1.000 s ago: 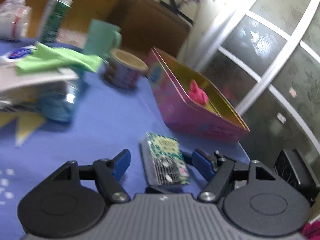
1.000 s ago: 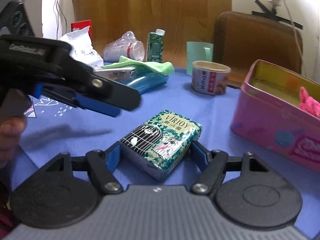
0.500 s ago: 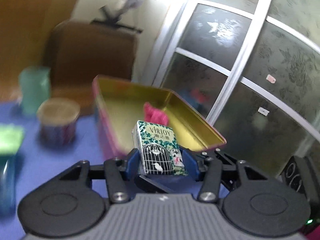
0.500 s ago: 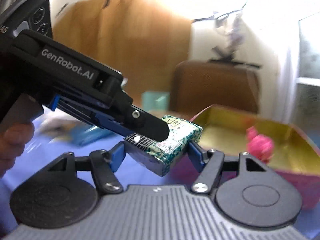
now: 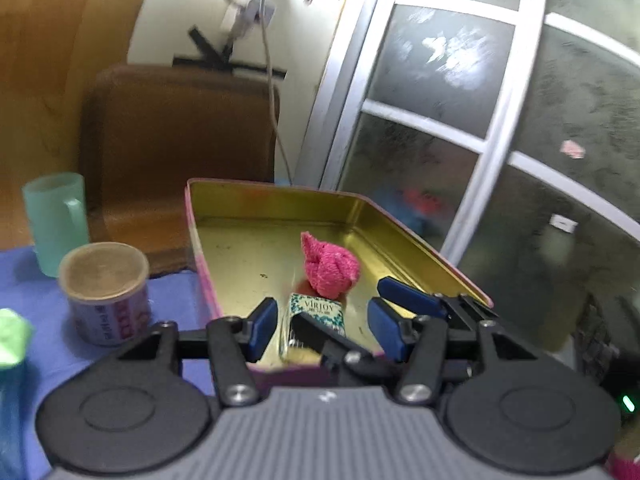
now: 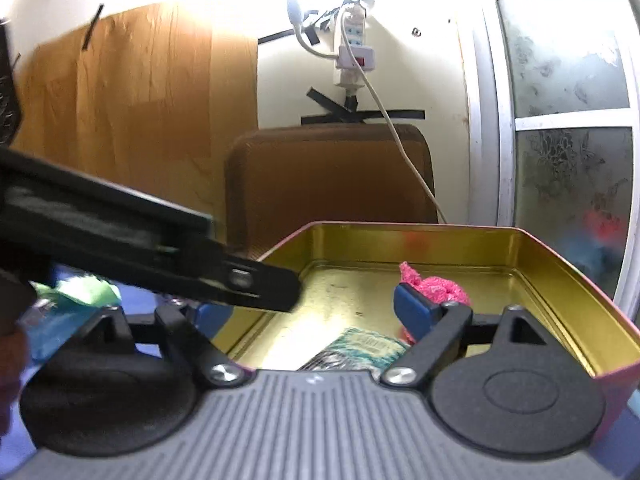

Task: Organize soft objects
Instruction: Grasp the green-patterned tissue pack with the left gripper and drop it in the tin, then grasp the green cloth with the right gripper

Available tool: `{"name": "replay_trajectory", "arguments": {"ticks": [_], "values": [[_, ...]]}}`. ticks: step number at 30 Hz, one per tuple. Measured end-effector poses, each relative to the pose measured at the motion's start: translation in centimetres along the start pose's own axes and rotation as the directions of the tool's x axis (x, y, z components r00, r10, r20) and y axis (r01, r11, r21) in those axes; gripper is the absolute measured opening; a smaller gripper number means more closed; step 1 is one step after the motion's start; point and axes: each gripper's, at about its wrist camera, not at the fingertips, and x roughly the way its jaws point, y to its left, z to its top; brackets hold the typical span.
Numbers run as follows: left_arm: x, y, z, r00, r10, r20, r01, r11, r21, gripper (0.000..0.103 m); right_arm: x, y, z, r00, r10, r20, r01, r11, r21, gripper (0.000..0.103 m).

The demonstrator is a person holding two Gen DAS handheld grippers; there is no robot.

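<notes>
Lifted off the blue table 1 second ago between both tools, the tissue pack [image 5: 317,317] now lies inside the pink tin [image 5: 420,236], on its gold floor near the front wall, just beside the pink knitted cloth [image 5: 330,266]. The left tool [image 5: 320,328] hangs over the tin's near end; its jaws have just been opening and stand apart on either side of the pack, the pads not pressing it, so it is released. The right tool [image 6: 308,312] has also just been opening and is spread wide over the same end, with the pack [image 6: 360,348] below it and free. In the left view, 1 black finger of the right tool crosses in front of the pack.

The step in hand looks like the let-go and withdrawal. To do it well, both tools should rise straight up before pulling back, so no pad drags the soft pack or catches the tin's rim. The 2 tools sit close together, so they should part one after the other. A green cloth [image 6: 80,292] on the table seems the next soft item.
</notes>
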Motion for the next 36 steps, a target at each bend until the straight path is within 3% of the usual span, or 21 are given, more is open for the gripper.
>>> {"name": "replay_trajectory", "arguments": {"ticks": [3,5,6,8,10,16,19,21,26,29,30,31,32,33,36], "values": [[-4.1,1.6,-1.7,0.999,0.013,0.037,-0.012,1.000,-0.015,0.053,-1.5,0.7,-0.4,0.999,0.015,0.029,-0.015,1.000,-0.009,0.081],[-6.8,3.4,-3.0,0.998,0.039,0.046,-0.037,0.998,-0.046,0.053,-1.9,1.4,-0.5,0.999,0.046,0.028,-0.045,0.999,-0.013,0.057],[-8.1,4.4,-3.9,0.996,0.070,0.048,-0.067,0.996,-0.061,0.053,-2.2,2.0,-0.5,0.998,0.065,0.021,-0.065,0.998,-0.015,0.052],[-10.4,6.4,-5.4,0.989,0.143,0.045,-0.138,0.986,-0.096,0.053,-1.9,3.3,-0.4,0.993,0.117,-0.009,-0.117,0.993,-0.021,0.028],[-12.3,8.7,-6.9,0.977,0.210,0.035,-0.202,0.966,-0.161,0.053,-1.1,5.1,-0.4,0.982,0.182,-0.055,-0.183,0.983,-0.026,0.023],[-15.8,13.7,-9.9,0.926,0.376,0.027,-0.355,0.894,-0.273,0.053,2.0,11.0,0.1,0.914,0.354,-0.195,-0.363,0.932,-0.006,0.025],[-16.7,15.1,-10.7,0.929,0.367,0.042,-0.331,0.878,-0.345,0.053,3.7,13.8,0.7,0.873,0.420,-0.248,-0.428,0.903,0.023,0.025],[-17.1,14.9,-10.9,0.921,0.383,0.072,-0.338,0.876,-0.343,0.054,5.0,15.3,1.2,0.852,0.452,-0.266,-0.455,0.889,0.053,0.031],[-17.7,14.8,-11.1,0.923,0.369,0.108,-0.316,0.888,-0.333,0.054,9.5,18.6,2.4,0.820,0.495,-0.289,-0.482,0.868,0.120,0.075],[-17.6,14.7,-10.9,0.926,0.360,0.115,-0.305,0.891,-0.335,0.054,12.2,19.6,1.8,0.809,0.469,-0.354,-0.461,0.880,0.111,0.077],[-17.7,14.8,-10.9,0.927,0.356,0.116,-0.300,0.892,-0.338,0.056,13.0,19.7,1.6,0.801,0.463,-0.379,-0.452,0.883,0.124,0.073],[-17.7,15.0,-10.8,0.928,0.352,0.119,-0.295,0.893,-0.340,0.056,13.2,19.5,1.5,0.806,0.456,-0.378,-0.442,0.888,0.129,0.057],[-17.9,15.0,-10.9,0.929,0.348,0.123,-0.290,0.893,-0.343,0.056,13.0,19.1,1.7,0.812,0.455,-0.366,-0.436,0.889,0.138,0.027],[-17.9,15.0,-10.9,0.930,0.345,0.125,-0.285,0.894,-0.346,0.056,12.5,18.3,2.1,0.812,0.468,-0.350,-0.437,0.884,0.168,0.013],[-18.0,15.2,-10.9,0.933,0.337,0.128,-0.275,0.894,-0.353,0.056,9.1,16.3,3.3,0.869,0.435,-0.238,-0.409,0.900,0.151,0.008]]}}
